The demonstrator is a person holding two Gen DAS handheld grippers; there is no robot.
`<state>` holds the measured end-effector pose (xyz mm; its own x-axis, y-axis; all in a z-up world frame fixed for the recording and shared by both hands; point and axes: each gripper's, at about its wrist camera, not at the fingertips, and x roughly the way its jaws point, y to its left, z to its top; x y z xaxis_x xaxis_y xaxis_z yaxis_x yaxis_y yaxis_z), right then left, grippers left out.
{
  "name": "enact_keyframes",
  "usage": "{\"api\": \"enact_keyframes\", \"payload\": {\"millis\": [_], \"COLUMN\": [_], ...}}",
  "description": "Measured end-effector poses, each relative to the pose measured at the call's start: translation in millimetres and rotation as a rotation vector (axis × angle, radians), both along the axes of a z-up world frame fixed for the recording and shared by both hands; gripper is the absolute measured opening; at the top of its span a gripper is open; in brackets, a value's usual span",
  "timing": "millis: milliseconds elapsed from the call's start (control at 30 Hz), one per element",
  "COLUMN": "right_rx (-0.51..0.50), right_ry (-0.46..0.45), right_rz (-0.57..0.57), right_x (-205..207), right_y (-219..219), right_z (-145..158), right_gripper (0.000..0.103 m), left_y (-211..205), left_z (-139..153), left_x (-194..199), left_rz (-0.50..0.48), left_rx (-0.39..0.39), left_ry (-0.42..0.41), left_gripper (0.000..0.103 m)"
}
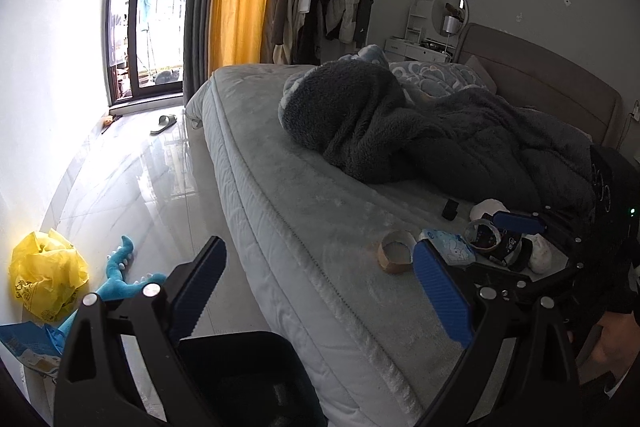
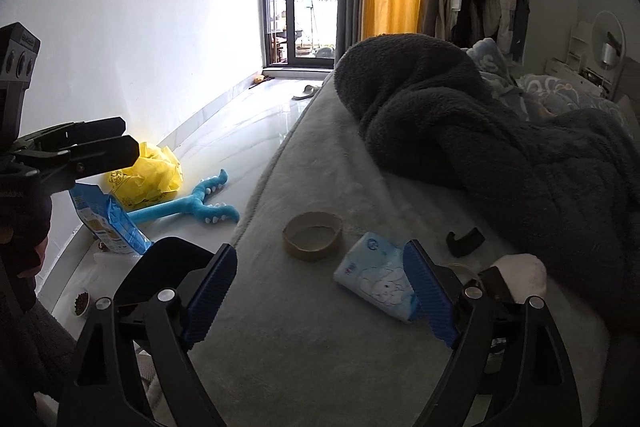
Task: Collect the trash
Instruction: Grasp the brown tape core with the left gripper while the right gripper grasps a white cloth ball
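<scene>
- Trash lies on the bed point(image 2: 304, 347) near its foot edge: cardboard tape core point(image 2: 313, 235), tissue pack point(image 2: 374, 277) just beside it, small black clip point(image 2: 464, 241) by the dark blanket point(image 2: 500, 147).
- Right claw point(image 2: 320, 303): jaws wide apart, nothing between the pads; one pad overlaps the tissue pack.
- Left claw point(image 1: 316, 295): jaws spread, empty, straddling the mattress edge.
- Floor point(image 1: 132, 179) beside the bed: yellow bag point(image 1: 44, 275), blue plush toy point(image 1: 120, 279), blue packet point(image 2: 108, 223).
- Items behind the right claw in the left view are jumbled and hard to identify.
- Open floor runs to the balcony door.
</scene>
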<state>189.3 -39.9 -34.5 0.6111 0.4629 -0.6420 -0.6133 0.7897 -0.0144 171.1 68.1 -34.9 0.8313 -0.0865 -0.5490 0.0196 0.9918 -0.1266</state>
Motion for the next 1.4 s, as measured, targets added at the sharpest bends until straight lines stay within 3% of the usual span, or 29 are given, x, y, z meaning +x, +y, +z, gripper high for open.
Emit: {"api": "enact_keyframes", "payload": {"millis": [400, 867, 1233, 1400], "right_rx": [-0.017, -0.008, -0.001, 0.038], "right_ry": [-0.021, 0.004, 0.060, 0.086], "right_rz": [-0.009, -0.085, -0.127, -0.141], "right_x": [7.6, 15.1, 26.1, 27.5], "right_y": [-71.7, -139.2, -174.8, -189.6], "right_z": [-3.9, -15.3, -31.1, -33.4], "right_gripper": [0.090, 0.091, 0.091, 0.091], "left_y": [-45.3, -81.8, -73.1, -78.9], "left_z": [-32.9, -69.0, -89.7, -92.8], "left_x": [47.7, 80.8, 99.8, 101.0], "left_rz": [-0.085, -0.105, -0.054, -0.053], "left_rx": [0.014, 0.027, -0.067, -0.051], "left_ry": [0.063, 0.145, 0.217, 0.234], "left_gripper": [0.096, 0.095, 0.080, 0.075]}}
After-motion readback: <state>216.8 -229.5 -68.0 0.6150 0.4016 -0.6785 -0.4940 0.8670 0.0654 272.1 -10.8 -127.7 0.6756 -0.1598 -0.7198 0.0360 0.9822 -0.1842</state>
